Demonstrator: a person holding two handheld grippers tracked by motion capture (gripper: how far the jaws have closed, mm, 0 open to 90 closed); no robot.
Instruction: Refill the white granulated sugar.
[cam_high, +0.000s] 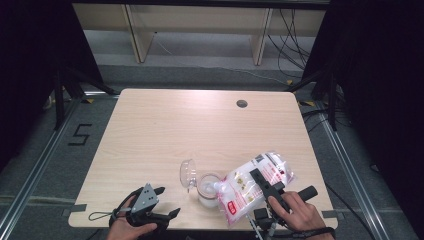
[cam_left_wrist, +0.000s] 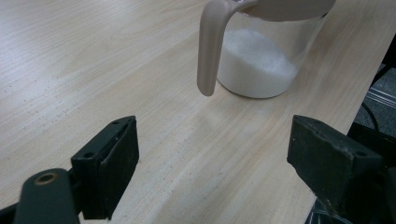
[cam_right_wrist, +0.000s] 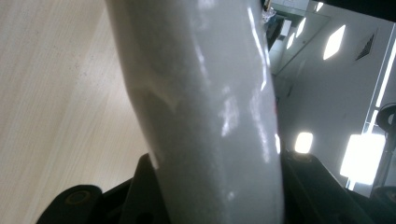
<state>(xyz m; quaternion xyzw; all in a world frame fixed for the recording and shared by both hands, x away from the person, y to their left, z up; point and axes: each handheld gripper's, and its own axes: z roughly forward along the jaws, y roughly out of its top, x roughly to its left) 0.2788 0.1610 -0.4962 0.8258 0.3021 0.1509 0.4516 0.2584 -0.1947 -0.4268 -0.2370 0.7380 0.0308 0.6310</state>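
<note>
Bag of white granules (cam_high: 257, 182) is clamped between the jaws of the right gripper (cam_high: 262, 186), tilted so its lower corner hangs over the mouth of the clear jar (cam_high: 208, 189). In my judgement the tilt is there to let the contents run down into the jar rather than spill across the table (cam_high: 165, 130). In the right gripper view the bag (cam_right_wrist: 205, 121) bulges between the two black jaws, pinched at its waist, which should give control over the flow.

The jar stands upright near the front edge of the table, just beside the bag's lower end. Its hinged lid (cam_high: 188, 173) is flipped open to the left, clear of the opening. In the left gripper view the jar (cam_left_wrist: 261, 60) already holds a mound of white granules, with the beige lid tab (cam_left_wrist: 209, 51) hanging down in front.

Left gripper (cam_high: 150, 204) rests at the front edge, jaws apart and holding nothing, well clear of the jar; likely parked until the lid needs closing.
</note>
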